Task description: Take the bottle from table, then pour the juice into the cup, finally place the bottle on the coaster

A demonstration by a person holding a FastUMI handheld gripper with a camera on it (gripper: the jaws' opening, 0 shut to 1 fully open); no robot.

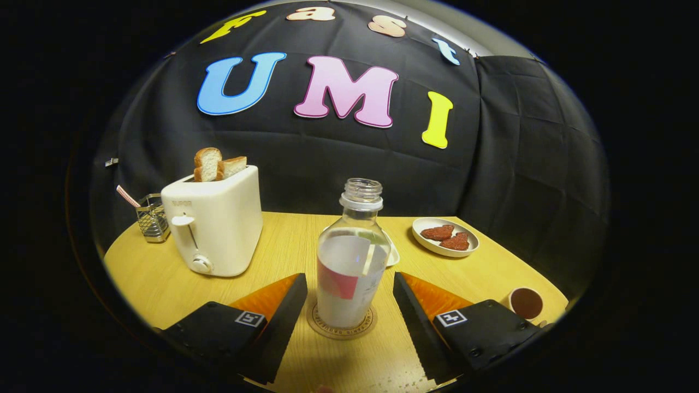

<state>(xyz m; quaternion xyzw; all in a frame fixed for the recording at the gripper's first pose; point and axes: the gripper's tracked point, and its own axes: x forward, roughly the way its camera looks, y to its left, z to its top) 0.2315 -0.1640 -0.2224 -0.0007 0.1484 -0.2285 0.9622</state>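
A clear plastic bottle (352, 262) without a cap stands upright on a round cork coaster (342, 326), between my two fingers. It carries a white and red label. My gripper (349, 295) is open: the left finger (284, 308) and the right finger (412, 311) stand apart from the bottle's sides, with a gap on each side. A small cup (525, 302) with dark liquid in it sits on the wooden table (284, 245), beyond the right finger and to its right.
A white toaster (215, 221) holding two bread slices stands to the left beyond the fingers. A wire basket (152, 218) sits behind it. A white plate (445, 236) with red heart-shaped pieces lies at the back right. Another white dish (392, 254) peeks out behind the bottle.
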